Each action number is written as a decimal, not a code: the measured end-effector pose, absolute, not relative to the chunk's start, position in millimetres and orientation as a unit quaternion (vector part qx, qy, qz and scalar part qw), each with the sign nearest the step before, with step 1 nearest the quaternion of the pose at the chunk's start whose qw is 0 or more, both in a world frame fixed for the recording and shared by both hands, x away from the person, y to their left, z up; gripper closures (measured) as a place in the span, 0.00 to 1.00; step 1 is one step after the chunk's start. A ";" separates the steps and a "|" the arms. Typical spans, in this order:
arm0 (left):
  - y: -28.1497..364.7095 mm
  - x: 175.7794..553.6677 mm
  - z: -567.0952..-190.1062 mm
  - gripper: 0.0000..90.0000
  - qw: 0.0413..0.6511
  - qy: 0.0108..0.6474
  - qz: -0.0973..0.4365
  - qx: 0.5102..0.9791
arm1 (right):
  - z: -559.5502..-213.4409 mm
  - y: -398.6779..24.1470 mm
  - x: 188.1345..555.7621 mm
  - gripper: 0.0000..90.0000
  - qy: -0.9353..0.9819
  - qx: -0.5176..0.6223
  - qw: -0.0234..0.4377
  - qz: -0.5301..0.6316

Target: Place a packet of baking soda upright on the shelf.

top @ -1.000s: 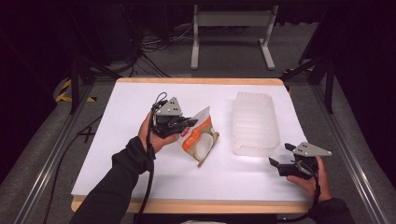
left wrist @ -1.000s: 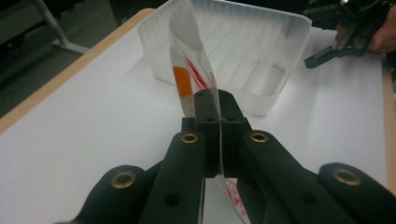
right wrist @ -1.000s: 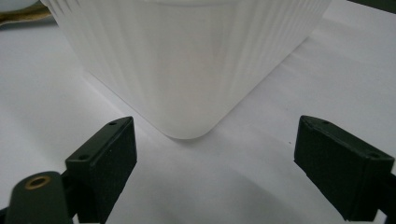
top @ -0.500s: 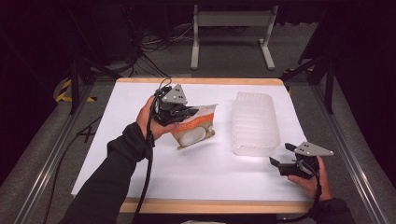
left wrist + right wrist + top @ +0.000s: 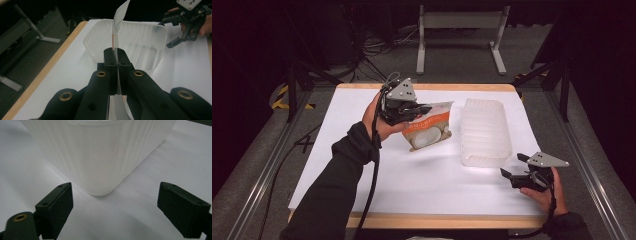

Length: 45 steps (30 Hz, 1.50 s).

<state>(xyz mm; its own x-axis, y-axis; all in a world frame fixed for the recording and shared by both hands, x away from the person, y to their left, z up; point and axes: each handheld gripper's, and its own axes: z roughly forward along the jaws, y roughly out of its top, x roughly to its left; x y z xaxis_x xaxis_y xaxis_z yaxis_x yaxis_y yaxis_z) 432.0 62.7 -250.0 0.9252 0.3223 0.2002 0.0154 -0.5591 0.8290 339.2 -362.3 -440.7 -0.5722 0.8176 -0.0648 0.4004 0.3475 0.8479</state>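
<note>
Holding an orange-and-white snack pouch with a clear window (image 5: 428, 130) off the white table (image 5: 362, 165), the left gripper (image 5: 422, 108) has its jaws pressed together on the pouch's flat top seam. In the left gripper view the thin film edge (image 5: 117, 25) stands upright out of the shut pads, with a red line down it. In the high view the pouch hangs tilted, lower end toward 5 o'clock, just left of table centre.

The ribbed translucent plastic tub (image 5: 484, 131) sits on the table at 3 o'clock from the pouch, near but apart. Seen along the left jaws, its open mouth (image 5: 130, 47) lies dead ahead at 12 o'clock.

The right gripper (image 5: 512, 175) rests low near the table's front right, at 5 o'clock from the tub. Jaws spread wide, nothing between them; the tub's rounded corner (image 5: 100, 187) is just ahead at 12 o'clock, untouched.

Step in hand, as judged: carrying the lifted pouch toward the tub. Pouch not yet over the rim.

Next move likely calls for:
- travel toward 3 o'clock until the pouch clears the near wall
- enough height so the hanging lower end does not catch the rim
- lowering in before releasing the pinch
- right jaws could steady the tub corner, since the light tub may slide if bumped.
</note>
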 end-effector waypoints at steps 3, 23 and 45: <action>54.5 432.0 -245.5 1.00 0.462 0.087 0.167 0.867 | -440.7 -362.6 339.0 0.15 0.781 0.389 0.250 0.420; -17.2 435.6 -232.5 1.00 0.522 0.006 0.125 0.844 | -440.4 -363.9 336.6 0.15 0.774 0.391 0.259 0.426; -71.3 440.1 -253.4 1.00 0.538 -0.052 0.102 0.835 | -440.5 -365.4 336.8 0.15 0.772 0.389 0.254 0.433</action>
<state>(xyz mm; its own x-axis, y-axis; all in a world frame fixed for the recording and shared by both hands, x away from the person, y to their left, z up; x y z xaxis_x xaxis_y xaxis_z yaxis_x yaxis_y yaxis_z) 440.1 -71.3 -253.4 0.9737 0.0222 0.2266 -0.1971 -0.4157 0.8879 336.8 -365.4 -440.5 -0.5686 0.8207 -0.0553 0.3808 0.3223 0.8667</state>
